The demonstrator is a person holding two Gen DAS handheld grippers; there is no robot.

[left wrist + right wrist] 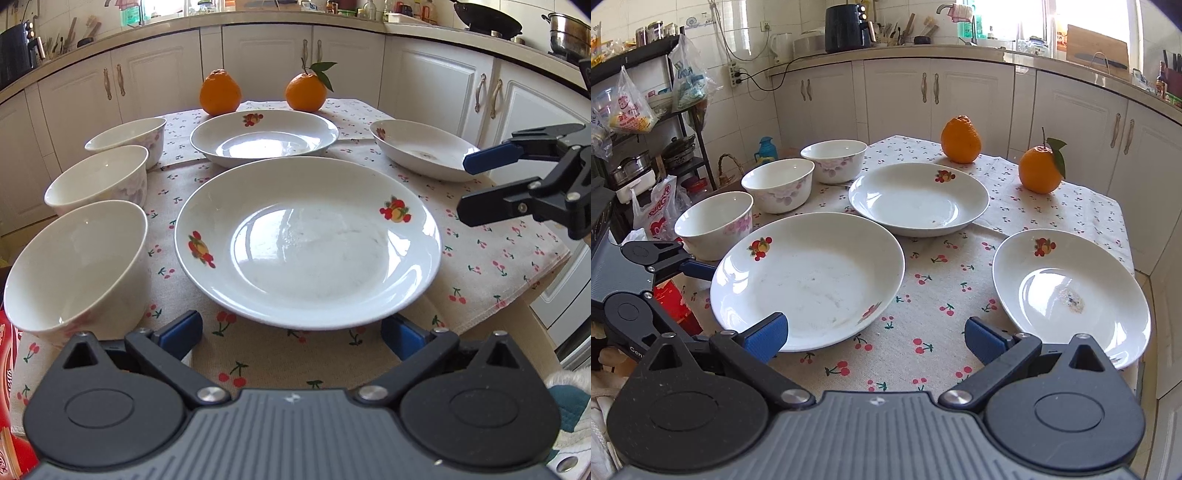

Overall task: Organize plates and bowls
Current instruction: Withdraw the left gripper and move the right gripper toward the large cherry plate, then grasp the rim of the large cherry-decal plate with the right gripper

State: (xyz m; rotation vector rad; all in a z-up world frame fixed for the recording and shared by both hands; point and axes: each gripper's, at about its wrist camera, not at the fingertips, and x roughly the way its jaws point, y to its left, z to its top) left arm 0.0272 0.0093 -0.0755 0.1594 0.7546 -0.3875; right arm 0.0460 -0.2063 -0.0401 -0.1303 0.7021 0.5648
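Three white fruit-print plates lie on the cherry-print cloth: a near one (pixel 308 240) (pixel 809 280), a far one (pixel 264 136) (pixel 918 199) and a right one (pixel 421 147) (pixel 1071 295). Down the left stand three white bowls (pixel 77 266) (pixel 98 179) (pixel 129 138), all upright. My left gripper (pixel 291 336) is open, with the near plate's front rim just ahead between its blue pads, untouched. One of its fingers (pixel 700 268) shows beside that plate's rim. My right gripper (pixel 875 338) (pixel 474 186) is open and empty, above the cloth between the near and right plates.
Two oranges (pixel 219 92) (pixel 306 92) sit at the table's far edge. A red box (pixel 11 369) lies by the near left corner. The cloth's edge (pixel 517 291) hangs off the right side. White cabinets (pixel 938 96) ring the table, and a cluttered rack (pixel 646 122) stands far left.
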